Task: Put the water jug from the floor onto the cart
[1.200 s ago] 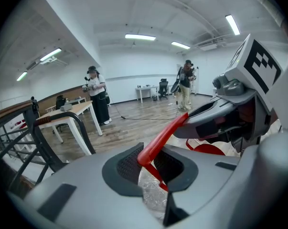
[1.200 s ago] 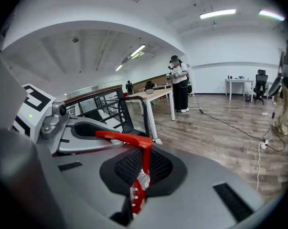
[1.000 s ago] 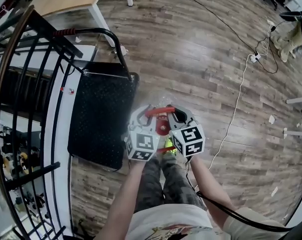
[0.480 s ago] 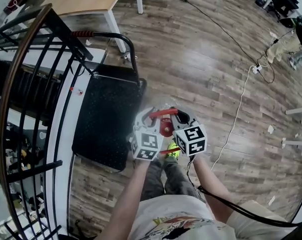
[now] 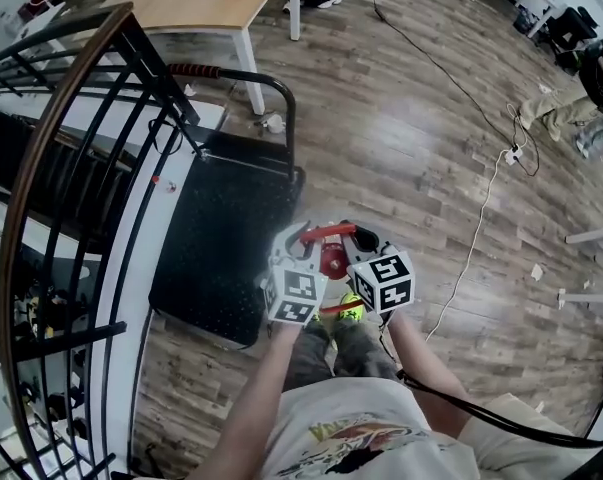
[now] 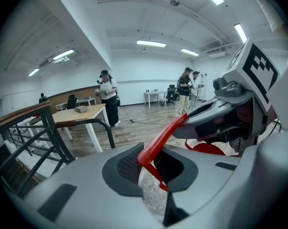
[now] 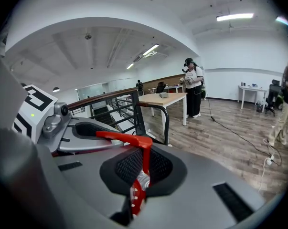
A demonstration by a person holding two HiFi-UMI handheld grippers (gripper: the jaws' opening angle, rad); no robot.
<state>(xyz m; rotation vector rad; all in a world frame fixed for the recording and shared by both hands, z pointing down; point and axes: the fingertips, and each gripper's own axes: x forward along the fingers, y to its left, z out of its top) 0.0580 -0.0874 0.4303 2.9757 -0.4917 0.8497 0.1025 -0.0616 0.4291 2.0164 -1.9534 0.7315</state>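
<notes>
The head view is showing the left tongs (image 5: 299, 238) and the right tongs (image 5: 358, 236) both clamping the red handle (image 5: 329, 230) of the one water jug (image 5: 330, 259); the jug is hanging over the floor (image 5: 431, 148), just beside the right edge of the single black cart (image 5: 216, 238); from above, the two tongs are hiding most of the jug; only the left gripper view is catching its clear body (image 6: 152, 194).
</notes>
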